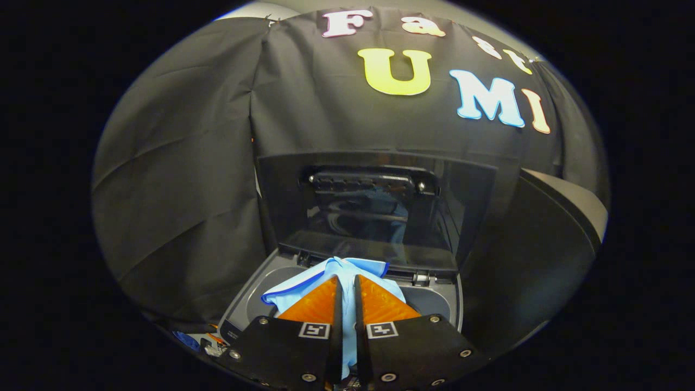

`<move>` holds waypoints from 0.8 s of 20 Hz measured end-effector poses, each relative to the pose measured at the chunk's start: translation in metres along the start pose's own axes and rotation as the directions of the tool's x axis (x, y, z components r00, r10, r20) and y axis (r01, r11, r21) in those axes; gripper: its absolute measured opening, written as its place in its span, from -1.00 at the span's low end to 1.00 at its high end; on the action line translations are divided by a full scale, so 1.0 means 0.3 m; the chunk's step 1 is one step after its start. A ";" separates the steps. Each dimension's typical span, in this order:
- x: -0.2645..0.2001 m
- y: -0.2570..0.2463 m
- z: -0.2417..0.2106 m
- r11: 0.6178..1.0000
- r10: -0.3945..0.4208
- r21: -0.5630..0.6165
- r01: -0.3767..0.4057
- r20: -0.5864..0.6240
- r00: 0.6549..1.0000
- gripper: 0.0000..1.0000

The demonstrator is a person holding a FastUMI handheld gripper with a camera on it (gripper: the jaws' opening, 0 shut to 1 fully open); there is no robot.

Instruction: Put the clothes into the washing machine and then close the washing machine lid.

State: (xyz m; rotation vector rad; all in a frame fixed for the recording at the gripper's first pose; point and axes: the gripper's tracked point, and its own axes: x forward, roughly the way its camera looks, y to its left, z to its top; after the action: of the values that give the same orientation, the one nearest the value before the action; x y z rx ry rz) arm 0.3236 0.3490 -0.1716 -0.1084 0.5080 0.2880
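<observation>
Two fingers of the hand-held gripper (347, 278) are seen at the bottom centre of the frame, drawn in to a narrow gap with a light blue garment (304, 285) pinched between them. Both fingers are pressed on the cloth: a strip of blue is caught in the slit between them and is seen running down toward the bottom of the frame. The rest of the garment is spread out past the fingertips, bunched up at the centre of the frame just below the middle, with a darker blue hem traced along its left edge.

The garment is held over the open top of the washing machine (239, 312), whose grey rim is seen curving round to the lower left and lower right of the fingers. Part of the cloth is draped over the back edge of the opening, near the hinge. Whether it hangs inside the tub cannot be told.

The washing machine lid (374, 206) is stood upright behind the opening, in the centre of the frame; its dark glossy panel is caught by reflections. A black cloth wall (179, 163) is hung behind everything, across the upper half.
</observation>
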 end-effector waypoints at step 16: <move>-0.045 -0.020 0.017 0.999 -0.045 -0.003 0.046 0.058 0.997 0.90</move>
State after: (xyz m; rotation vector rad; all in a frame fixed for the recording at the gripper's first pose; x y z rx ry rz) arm 0.3165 0.3407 -0.1605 -0.1153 0.4470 0.2471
